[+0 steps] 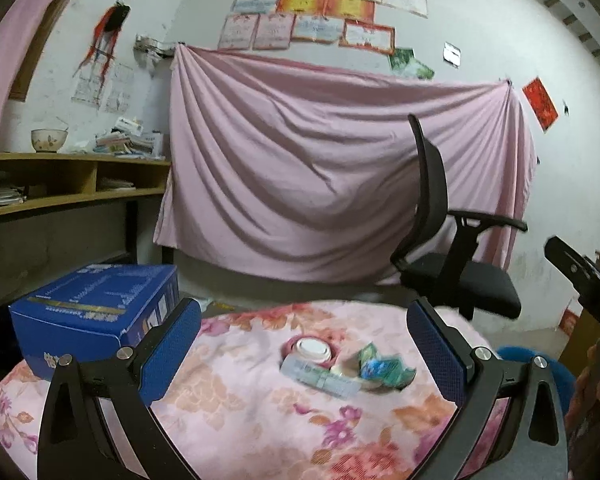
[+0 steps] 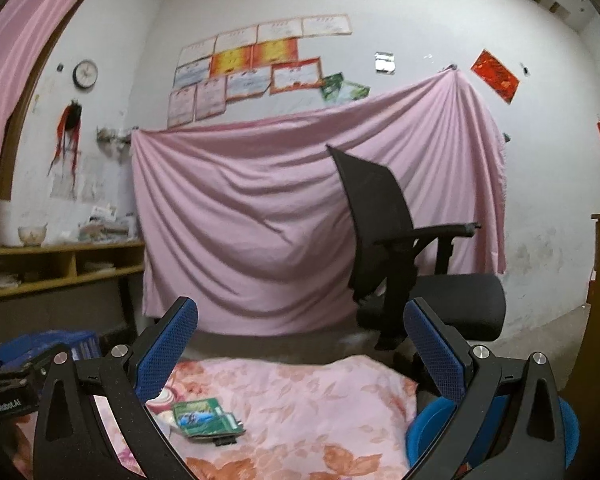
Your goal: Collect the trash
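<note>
A small heap of trash lies on the floral-clothed table (image 1: 236, 408): a pink and white cup (image 1: 310, 350), a clear plastic wrapper (image 1: 320, 376) and a crumpled green and blue packet (image 1: 380, 366). My left gripper (image 1: 303, 308) hangs open just short of the heap, nothing between its blue pads (image 1: 172, 344). The right gripper (image 2: 300, 306) is open and empty too, to the right of the heap. In the right wrist view the green packet (image 2: 206, 418) lies low on the left, and the cup (image 2: 166, 396) is half hidden behind the left finger.
A blue cardboard box (image 1: 96, 304) stands on the table's left side. A round blue container (image 2: 428, 432) sits low past the table's right edge. Behind the table are a black office chair (image 1: 452, 240), a hanging pink sheet (image 1: 320, 160) and a wooden shelf (image 1: 76, 176) at the left.
</note>
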